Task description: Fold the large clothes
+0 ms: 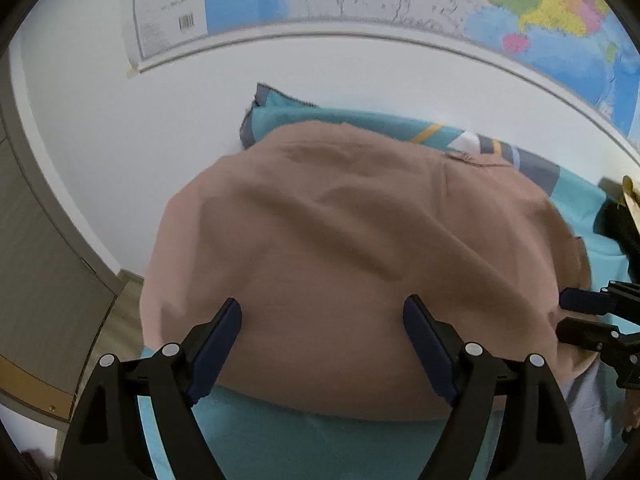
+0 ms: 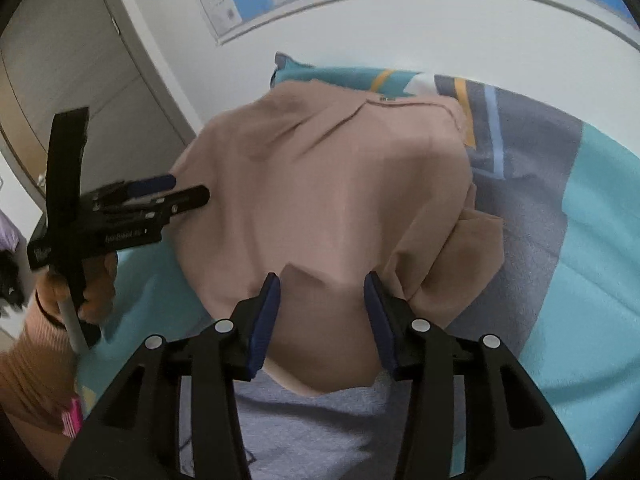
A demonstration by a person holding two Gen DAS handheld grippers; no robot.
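Garment (image 1: pixel 352 248) in plain tan cloth lies spread on a teal and grey blanket (image 2: pixel 592 264), its collar at the far end below a wall map (image 1: pixel 520 4). It looks part-folded: in the right wrist view a loose flap (image 2: pixel 468 264) is bunched along its right edge.

The left gripper (image 1: pixel 322 344) has its jaws spread wide over the near left part of the garment, pads clear of the cloth and nothing held. The right gripper (image 2: pixel 320 316) sits about half open over the near hem. Tan cloth shows between its 2 pads, but I cannot tell whether they press on it.

The step in hand appears to be taking the near edge so it can be carried toward the collar. To do it well:

1. Bring each gripper down at the hem itself, not in the middle of the panel, so only the garment is pinched and not the blanket under it.
2. Close both on matching points, 1 near each corner, so the fold line runs straight across.
3. Tuck the loose flap in first, or it is likely to stick out of the finished fold.
4. Lift just enough for the cloth to clear itself, then lay it flat.

No container is in view in either picture, so nothing can be said of any contents.
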